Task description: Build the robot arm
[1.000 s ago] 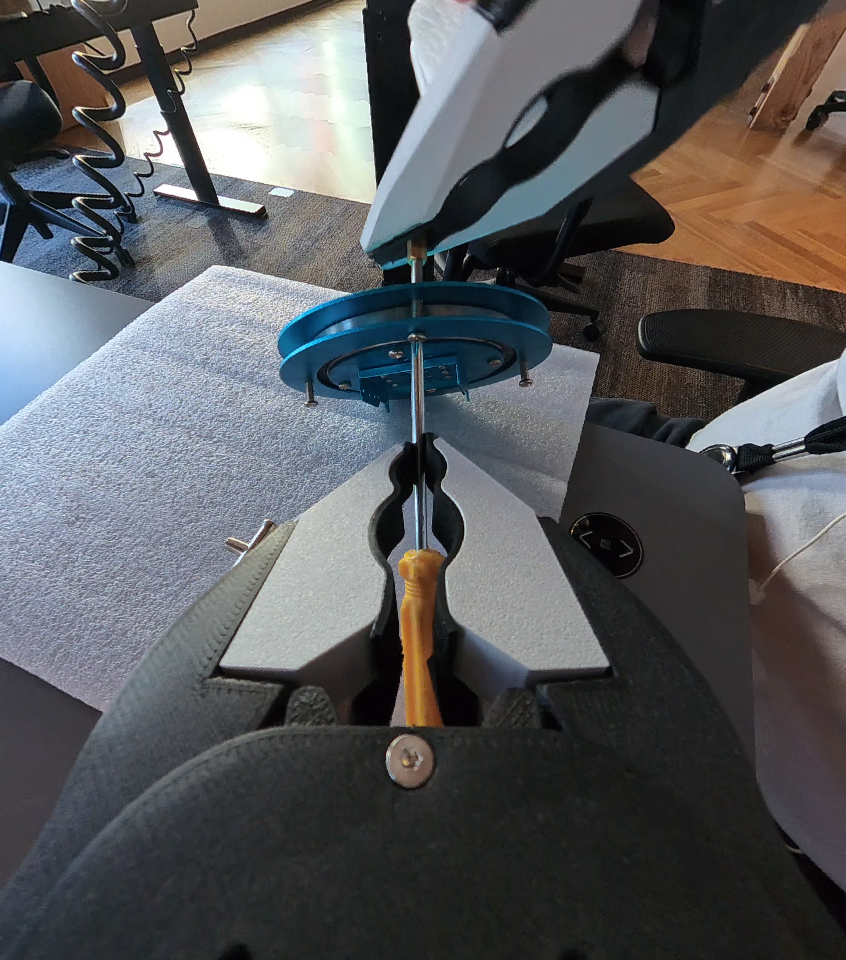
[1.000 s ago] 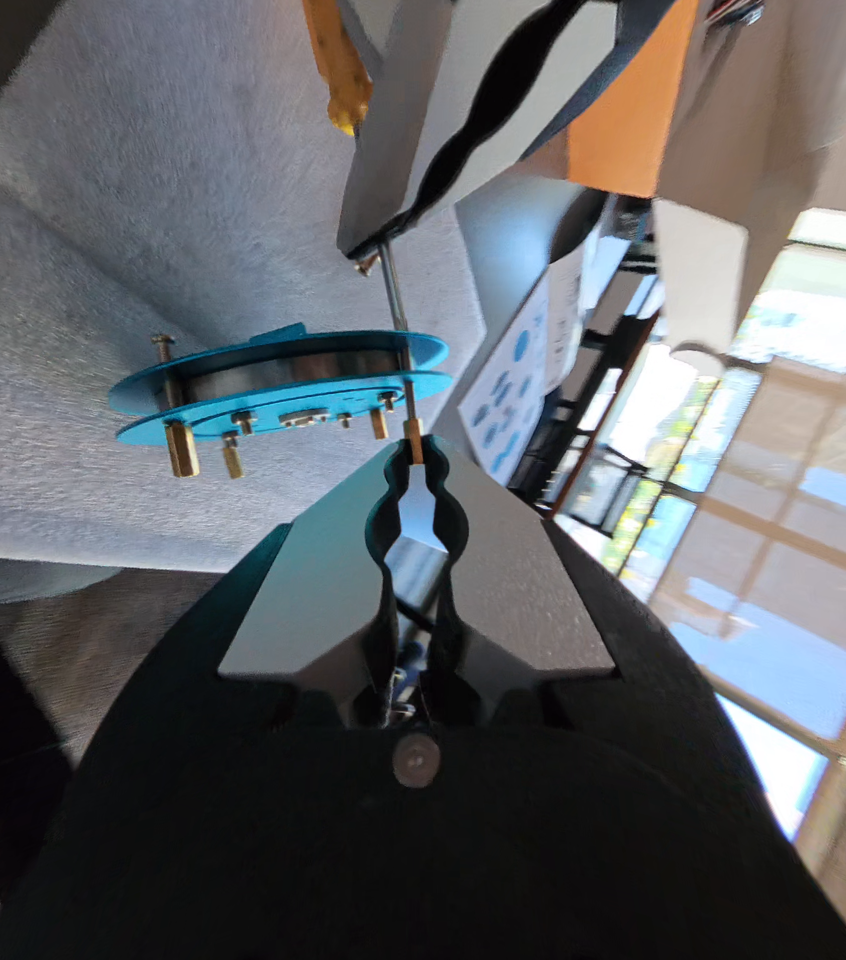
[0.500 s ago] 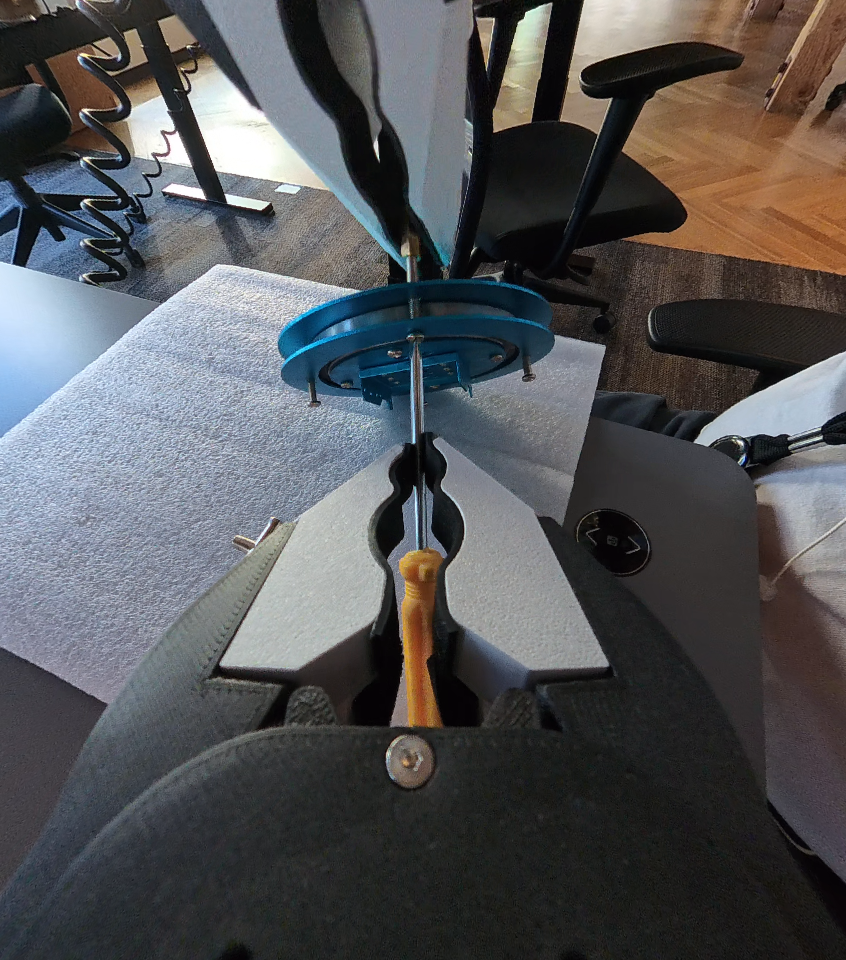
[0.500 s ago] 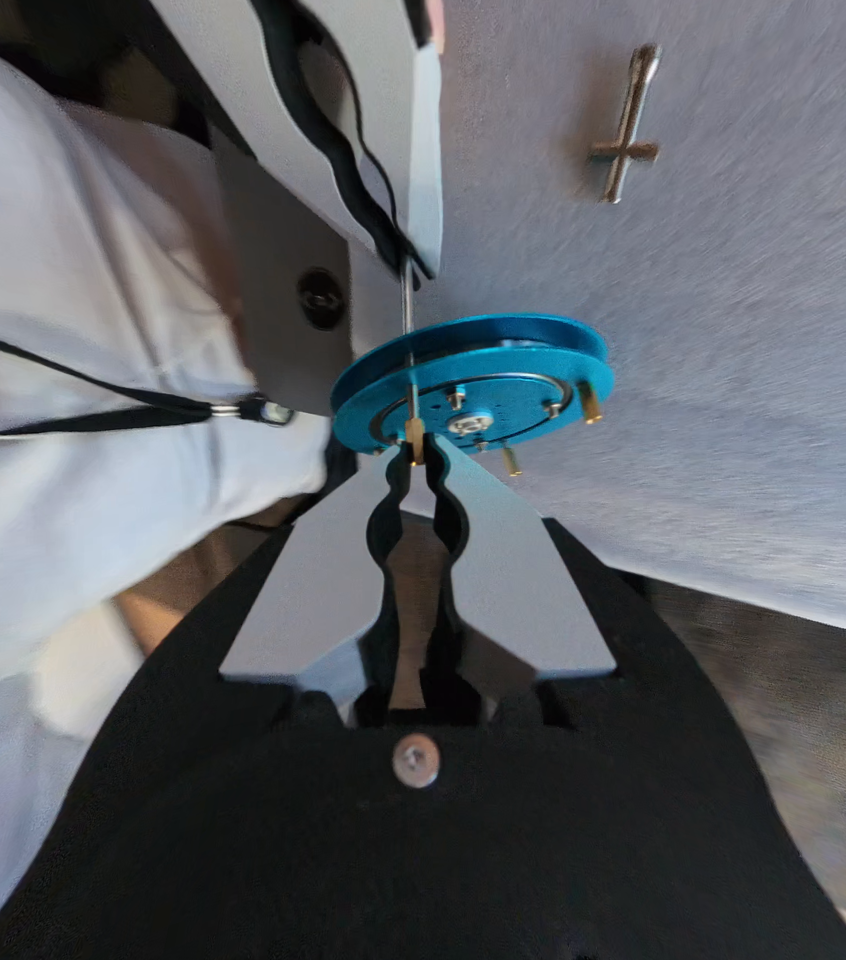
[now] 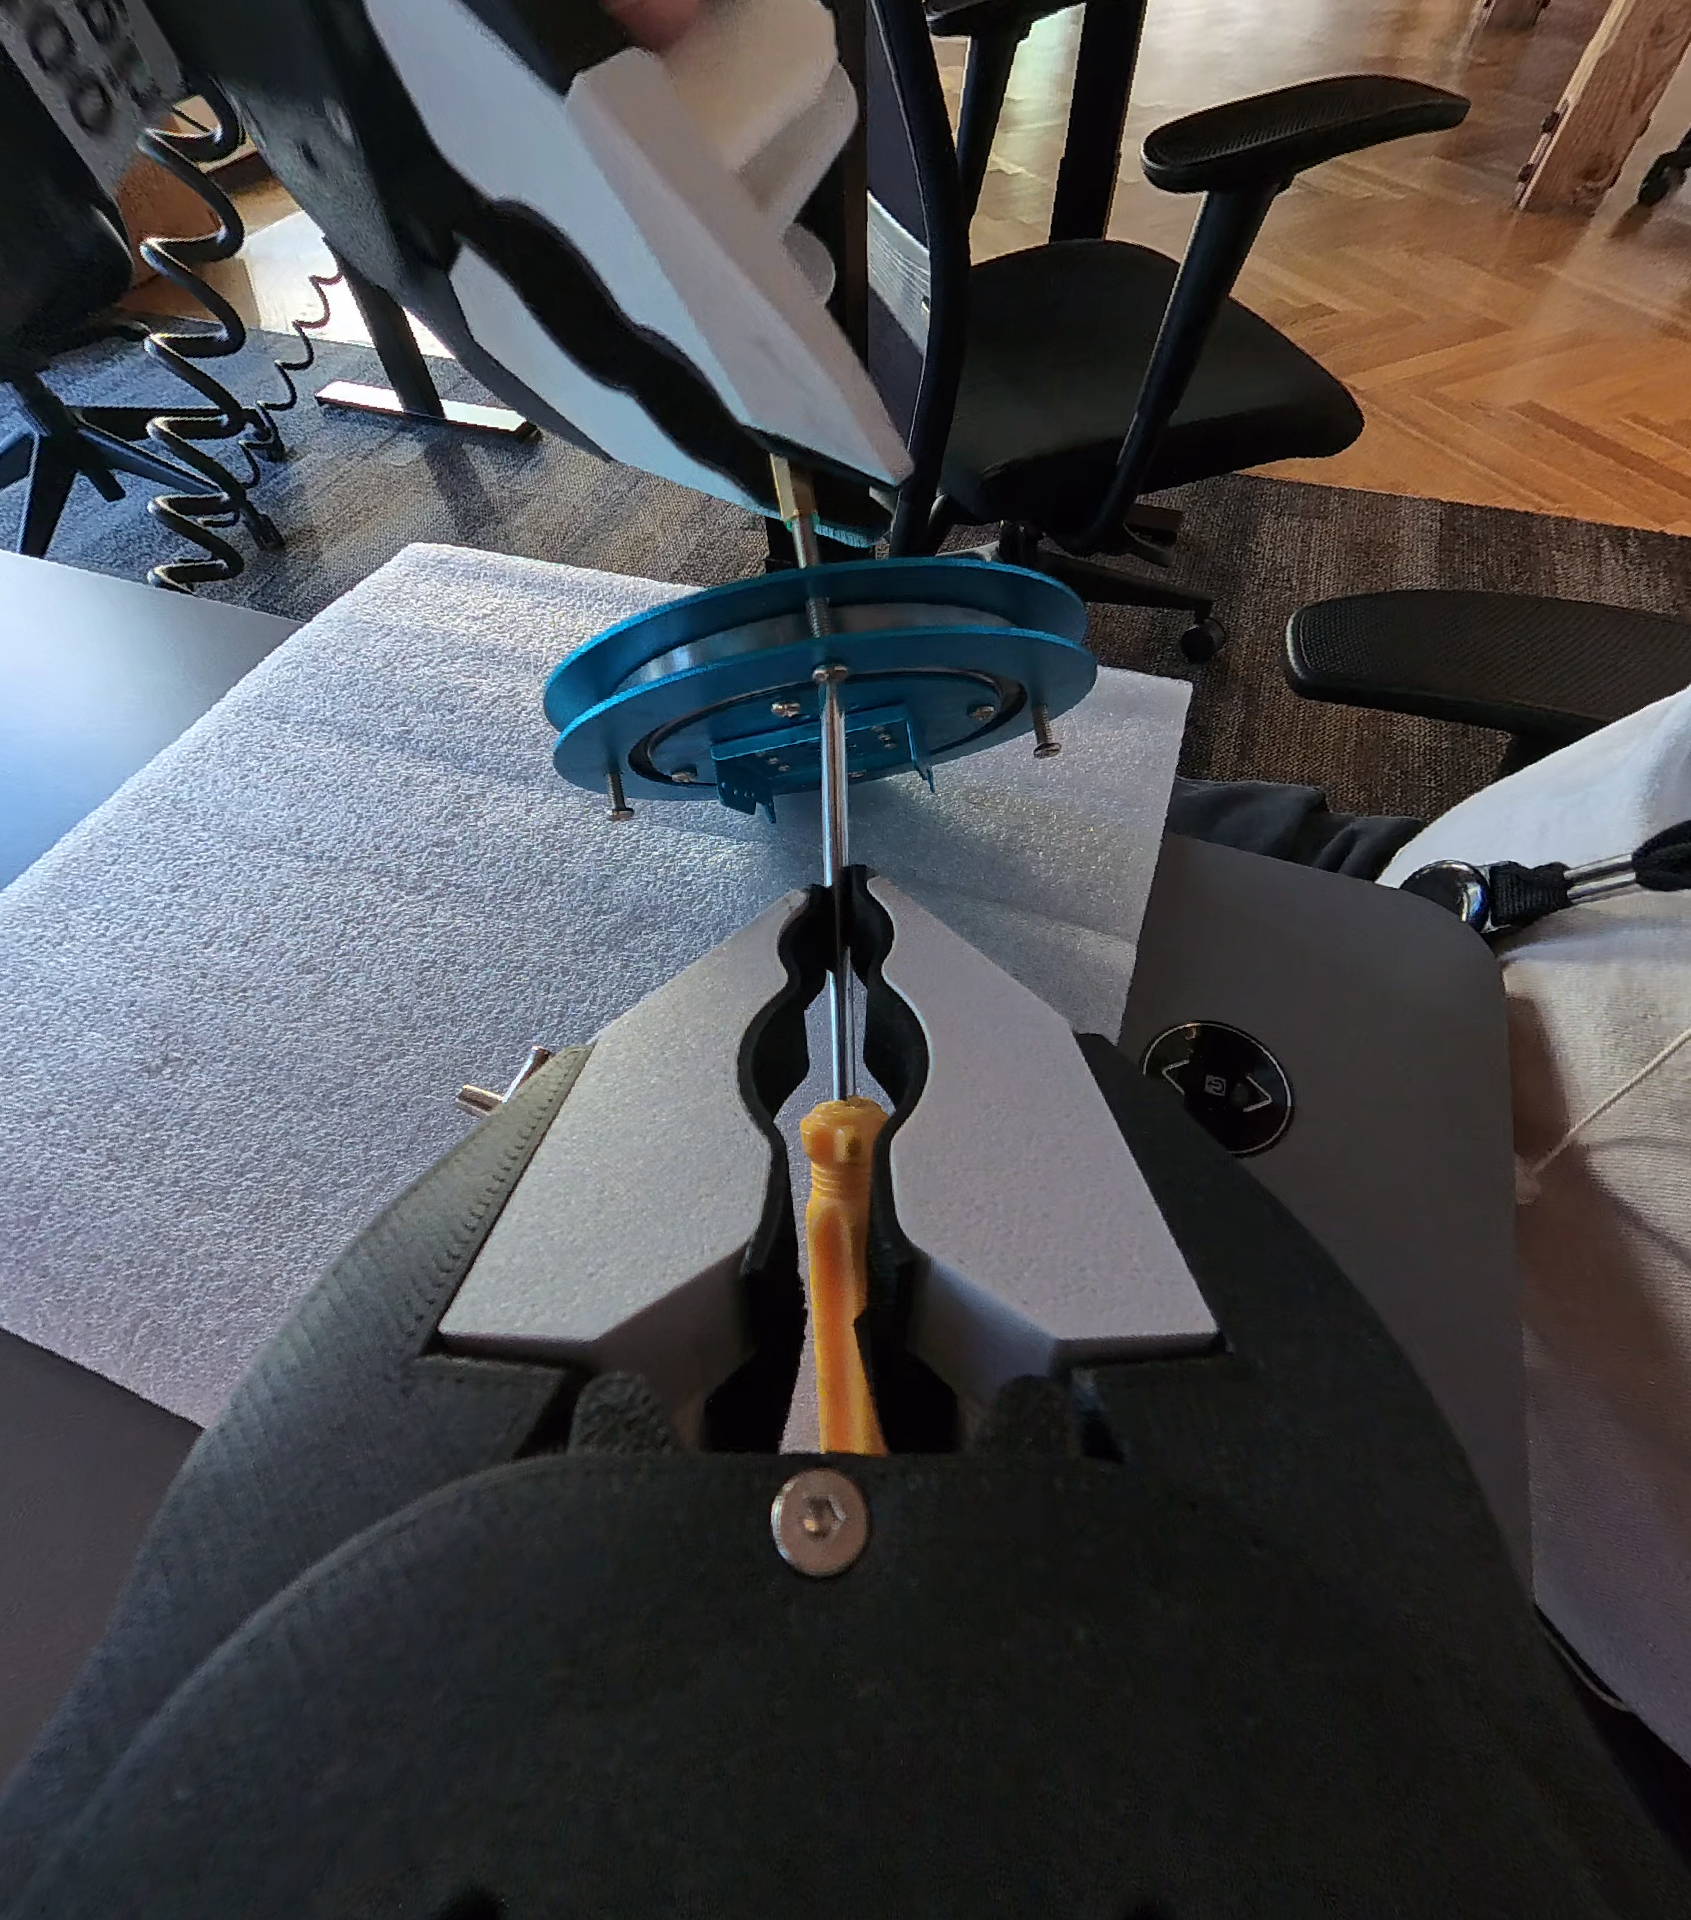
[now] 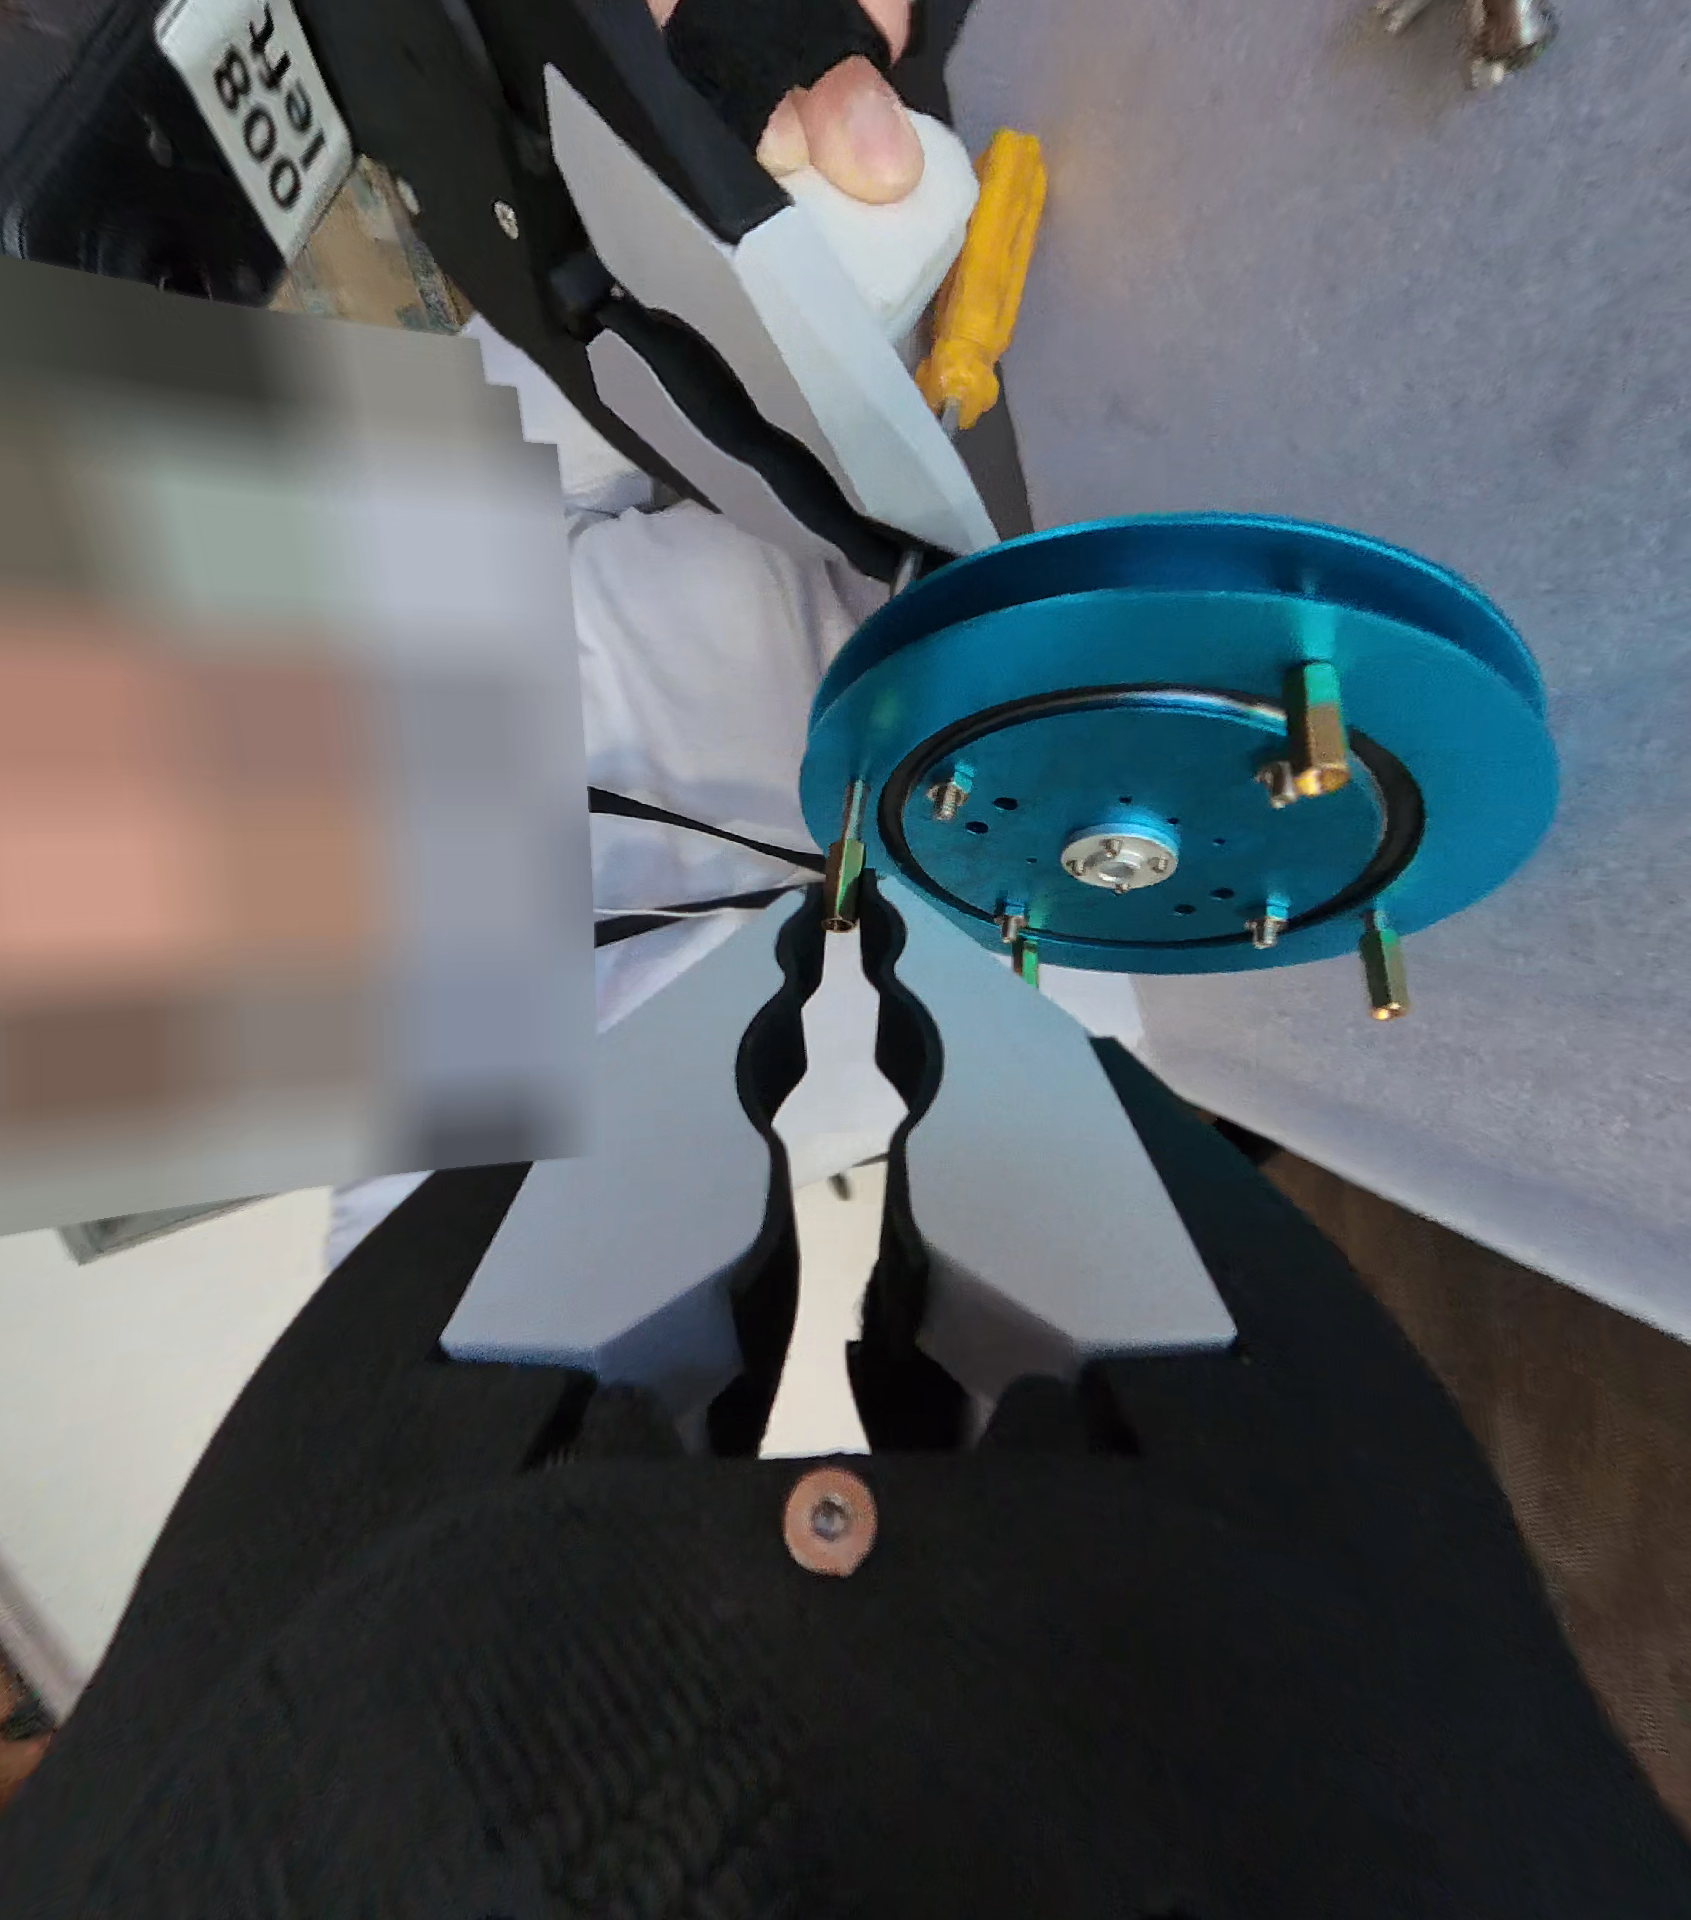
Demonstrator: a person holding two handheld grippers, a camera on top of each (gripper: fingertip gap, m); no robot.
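My left gripper (image 5: 839, 894) has its jaws clamped on a yellow-handled screwdriver (image 5: 839, 1226), the shaft reaching up to a screw in the blue disc assembly (image 5: 820, 675) held above the white foam mat (image 5: 249, 883) on the worktop. My right gripper (image 6: 843, 914) pinches a brass standoff (image 6: 843, 868) at the disc's rim, jaws nearly closed.

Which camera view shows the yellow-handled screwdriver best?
The left wrist view: the yellow-handled screwdriver lies lengthwise in the shut left claw, its shaft reaching the blue metal disc assembly. The right wrist view shows only its handle.
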